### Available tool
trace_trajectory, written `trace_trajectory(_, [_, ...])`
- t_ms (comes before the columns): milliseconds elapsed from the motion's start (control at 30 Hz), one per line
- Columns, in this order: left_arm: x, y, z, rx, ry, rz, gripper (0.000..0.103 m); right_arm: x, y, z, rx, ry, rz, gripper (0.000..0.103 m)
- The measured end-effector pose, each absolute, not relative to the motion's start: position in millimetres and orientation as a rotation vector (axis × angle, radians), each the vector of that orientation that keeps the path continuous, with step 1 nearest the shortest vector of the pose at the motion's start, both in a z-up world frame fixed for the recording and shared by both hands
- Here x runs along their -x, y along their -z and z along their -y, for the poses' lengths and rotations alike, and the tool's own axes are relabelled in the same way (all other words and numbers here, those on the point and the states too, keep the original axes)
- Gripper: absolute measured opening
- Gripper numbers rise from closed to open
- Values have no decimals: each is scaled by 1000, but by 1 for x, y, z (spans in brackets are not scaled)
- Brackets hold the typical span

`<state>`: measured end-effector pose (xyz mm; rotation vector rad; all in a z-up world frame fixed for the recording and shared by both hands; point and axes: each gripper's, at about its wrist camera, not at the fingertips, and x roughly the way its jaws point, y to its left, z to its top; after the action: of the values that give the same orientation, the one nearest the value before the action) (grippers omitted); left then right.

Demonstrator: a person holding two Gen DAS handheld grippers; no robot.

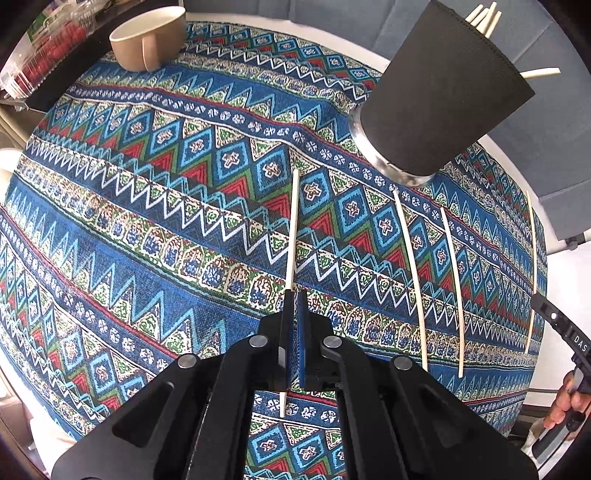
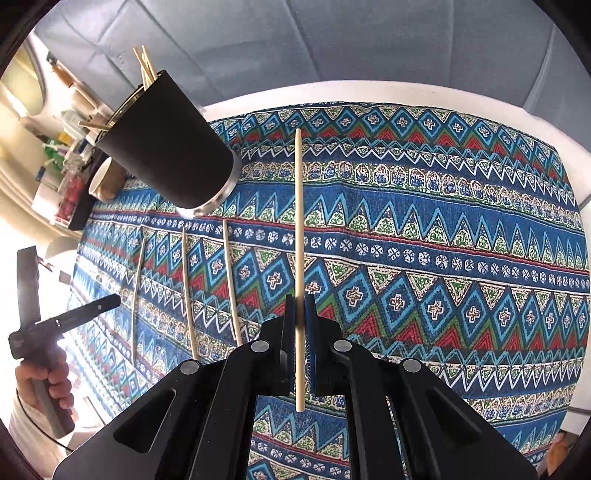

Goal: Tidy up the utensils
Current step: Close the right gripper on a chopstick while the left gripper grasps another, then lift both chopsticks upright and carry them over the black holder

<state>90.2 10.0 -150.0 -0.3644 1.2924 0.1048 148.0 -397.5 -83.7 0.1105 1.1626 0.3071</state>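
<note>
Your left gripper [image 1: 294, 295] is clenched on a pale chopstick [image 1: 291, 236] whose tip points toward the black cup [image 1: 439, 96]. Your right gripper [image 2: 300, 301] pinches a second chopstick [image 2: 299, 206] to the right of that cup. Three loose chopsticks [image 1: 410, 273] lie on the patterned cloth [image 1: 147, 206] just below the cup, which already holds several sticks [image 1: 484, 16]. A beige mug [image 1: 151, 38] stands well to the cup's left.
</note>
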Motion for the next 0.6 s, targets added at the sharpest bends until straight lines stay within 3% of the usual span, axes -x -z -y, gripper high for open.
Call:
trace_trajectory(67, [-95, 155, -11, 376, -105, -1317, 4, -147, 86, 396, -111, -305, -1167, 5])
trace_trajectory(133, [-102, 160, -11, 371, -123, -1345, 25, -144, 88, 399, -109, -301, -1171, 5])
trace_trajectory(167, [-105, 163, -11, 370, -133, -1357, 27, -143, 88, 401, -112, -300, -1172, 5])
trace_trajectory(467, [-125, 182, 2, 287, -183, -1450, 27, -143, 96, 408, -151, -296, -1181, 5])
trace_trajectory(533, [-127, 183, 5, 246, -203, -1457, 11, -144, 97, 408, -156, -299, -1179, 5])
trace_trajectory(600, [-129, 185, 7, 242, -202, -1449, 5, -144, 98, 409, -168, -306, -1178, 5])
